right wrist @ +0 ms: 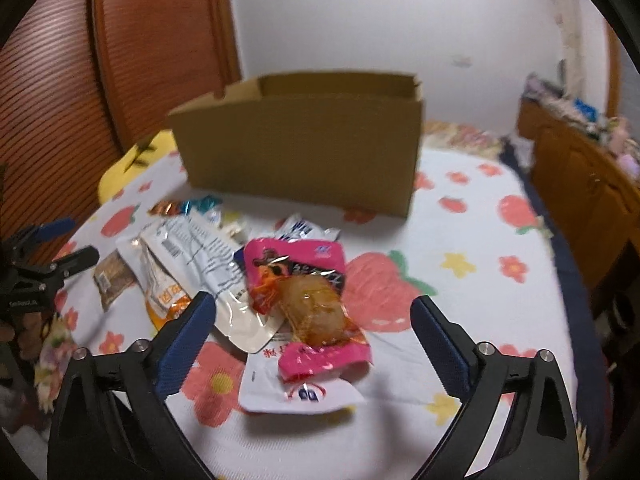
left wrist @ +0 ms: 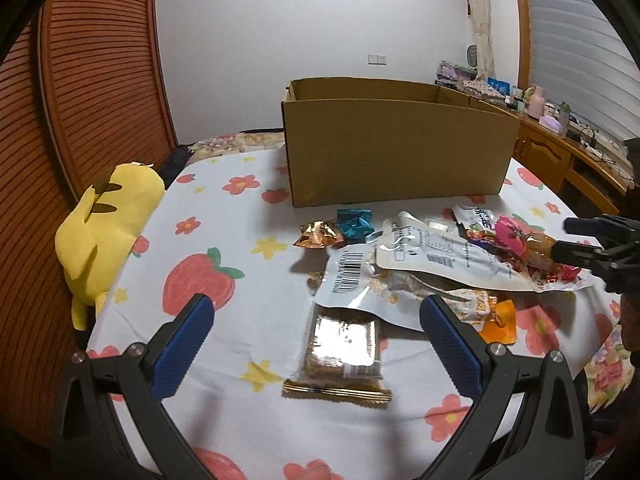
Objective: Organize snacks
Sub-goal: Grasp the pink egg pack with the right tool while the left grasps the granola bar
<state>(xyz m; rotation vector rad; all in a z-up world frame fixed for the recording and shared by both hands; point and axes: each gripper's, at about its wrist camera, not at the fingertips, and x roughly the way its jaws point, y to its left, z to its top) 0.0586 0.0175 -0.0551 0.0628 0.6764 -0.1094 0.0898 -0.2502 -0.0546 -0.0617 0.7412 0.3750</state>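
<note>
My right gripper (right wrist: 312,332) is spread wide, empty, straddling the pink snack packet (right wrist: 308,304) atop the pile w/ the cardboard box (right wrist: 304,148) just behind. Left gripper (left wrist: 316,332): also spread, over the brown bar packet (left wrist: 340,356). Lower right, pinch mid-packet (foil slips), then lift.

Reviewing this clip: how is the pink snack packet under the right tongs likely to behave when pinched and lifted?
The pink snack packet looks like crinkled glossy film, so it will probably flop and may slip between the pads. The lumpy contents in its clear window likely make one end sag. It overlaps the white pouch, which might get dragged along.
</note>
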